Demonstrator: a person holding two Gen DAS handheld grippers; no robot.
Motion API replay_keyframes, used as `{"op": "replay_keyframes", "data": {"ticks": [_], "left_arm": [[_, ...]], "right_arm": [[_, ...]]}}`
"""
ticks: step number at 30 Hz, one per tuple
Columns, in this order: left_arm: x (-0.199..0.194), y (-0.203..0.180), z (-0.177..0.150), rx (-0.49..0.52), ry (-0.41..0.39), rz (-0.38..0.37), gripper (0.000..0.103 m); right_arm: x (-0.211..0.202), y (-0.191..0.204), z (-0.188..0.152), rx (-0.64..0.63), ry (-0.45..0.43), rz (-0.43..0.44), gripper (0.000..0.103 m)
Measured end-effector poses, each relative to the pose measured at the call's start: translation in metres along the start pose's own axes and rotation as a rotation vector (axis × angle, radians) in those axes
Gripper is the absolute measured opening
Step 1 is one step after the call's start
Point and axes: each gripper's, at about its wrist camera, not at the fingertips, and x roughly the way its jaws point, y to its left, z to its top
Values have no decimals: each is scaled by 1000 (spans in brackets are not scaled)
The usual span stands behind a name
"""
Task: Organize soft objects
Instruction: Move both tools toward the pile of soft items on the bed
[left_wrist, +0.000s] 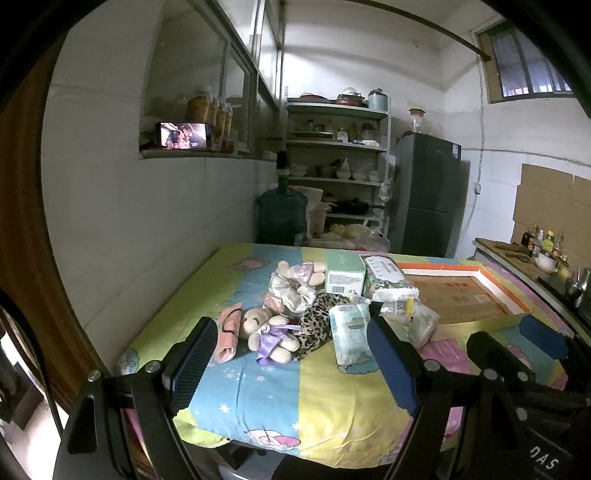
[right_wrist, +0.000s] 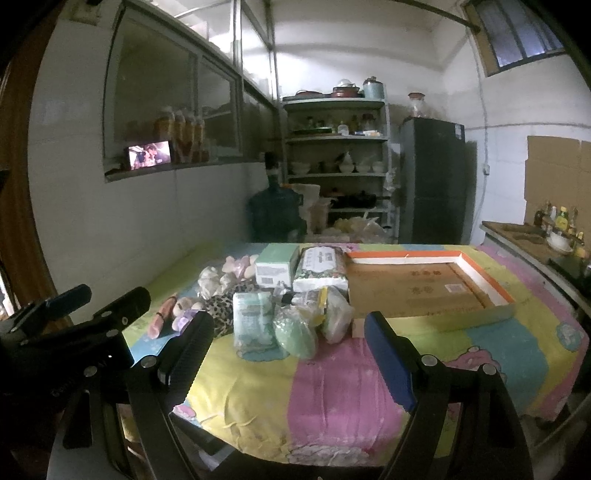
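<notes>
Both apart, gripping nothing: left hand-held gripper (left_wrist: 291, 365), right hand-held gripper (right_wrist: 288, 354), hovering over near edge of table (right_wrist: 332, 406). Just ahead of left: teddy bear (left_wrist: 264, 330), leopard-print cloth (left_wrist: 316, 325) touching it, pink pouch (left_wrist: 229, 332) leftward. Ahead of right: wipes pack (right_wrist: 255, 321), green bagged item (right_wrist: 295, 332). Further ahead-right: shallow cardboard tray (right_wrist: 417, 288).
</notes>
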Motion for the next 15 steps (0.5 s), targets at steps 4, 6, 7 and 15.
{"op": "replay_keyframes", "data": {"ticks": [4,6,7,15], "left_arm": [[1,4,0,-11,6,16,83],[1,8,0,-21,7,26,83],[1,9,0,-25,8,32,83],[9,15,1,-27,23,44,83]], "right_arm": [[0,-4,0,3,11,5,85],[0,-8,-2,4,13,10,85],[0,-9,-2,5,15,11,85],[8,-13,-5,8,41,40,85]]}}
